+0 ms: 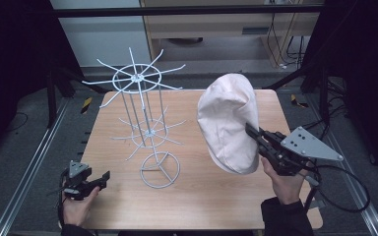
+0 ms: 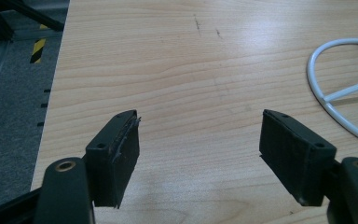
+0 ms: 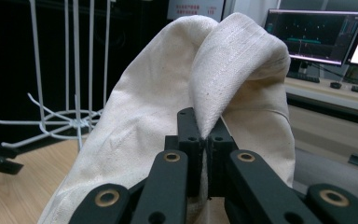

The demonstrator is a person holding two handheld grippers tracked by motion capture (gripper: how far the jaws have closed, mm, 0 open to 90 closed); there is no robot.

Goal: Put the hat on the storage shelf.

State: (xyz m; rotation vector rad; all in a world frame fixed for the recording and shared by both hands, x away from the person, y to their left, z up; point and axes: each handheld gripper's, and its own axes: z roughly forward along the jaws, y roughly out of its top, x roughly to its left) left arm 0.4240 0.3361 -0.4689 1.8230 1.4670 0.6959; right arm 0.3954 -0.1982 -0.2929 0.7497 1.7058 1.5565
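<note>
One cap (image 1: 229,123), one wire rack (image 1: 145,118) and two grippers are in sight on or over the wooden bench (image 1: 202,196). The cap is pale cream cloth, soft and rounded, with stitched seams running over its crown; it hangs upright in the air, lifted clear of the bench. The right gripper (image 1: 252,131) has its jaws pressed together on a fold of the cap's cloth (image 3: 205,107), which rises just ahead of the jaws and spreads out to both sides of them. The rack is white wire, with a round foot, thin upright rods and two tiers of spokes; it stands well to the left of the right gripper, apart from the cap. The left gripper (image 1: 106,176) rests low over the bench, its jaws spread wide with bare wood between them (image 2: 200,140); the rack's round foot (image 2: 335,93) lies just to its right.
</note>
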